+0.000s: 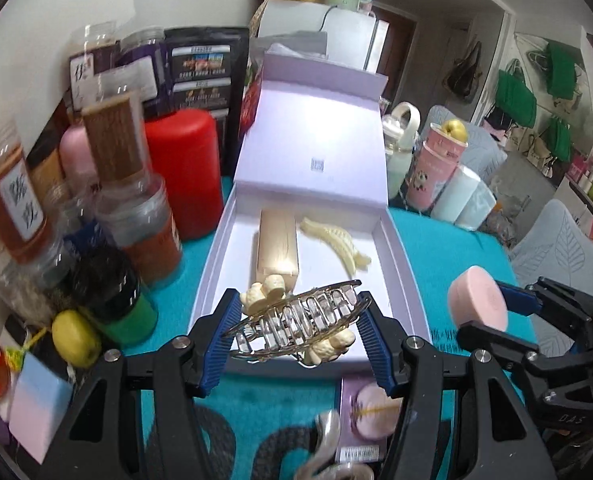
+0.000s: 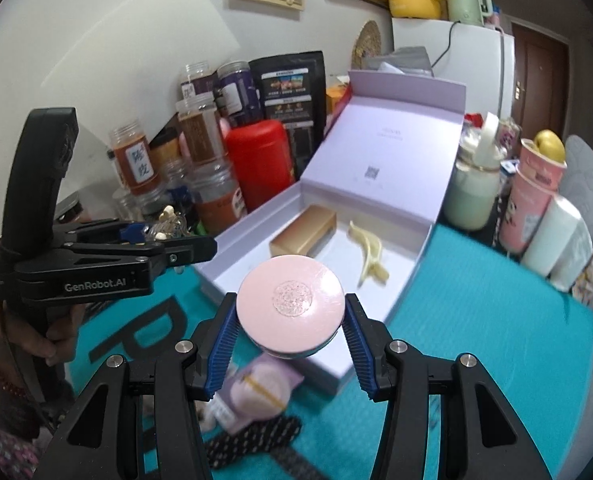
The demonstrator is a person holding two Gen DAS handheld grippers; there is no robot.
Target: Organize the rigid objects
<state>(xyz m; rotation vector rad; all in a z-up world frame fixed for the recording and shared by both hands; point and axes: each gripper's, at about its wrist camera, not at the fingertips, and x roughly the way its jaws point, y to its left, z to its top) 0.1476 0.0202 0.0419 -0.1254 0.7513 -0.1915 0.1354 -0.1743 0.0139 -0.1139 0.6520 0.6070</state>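
My left gripper (image 1: 298, 322) is shut on a gold and clear hair claw clip (image 1: 296, 320) with cream flowers, held above the near end of an open lavender box (image 1: 396, 240). The box holds a gold rectangular case (image 1: 278, 246) and a cream hair clip (image 1: 336, 242). My right gripper (image 2: 290, 320) is shut on a round pink compact (image 2: 290, 306), held above the box's near corner (image 2: 336, 372). The compact also shows in the left wrist view (image 1: 478, 304). The gold case (image 2: 304, 232) and the cream clip (image 2: 370, 256) show in the right wrist view. The left gripper (image 2: 152, 236) is at the left there.
Jars (image 1: 12, 200) and a red canister (image 1: 184, 172) crowd the left of the teal mat (image 1: 448, 236). Cups and a pale green bottle (image 2: 472, 188) stand right of the box. A lavender packet (image 2: 256, 392) lies on the mat near me. A yellow fruit (image 1: 74, 338) sits at the left.
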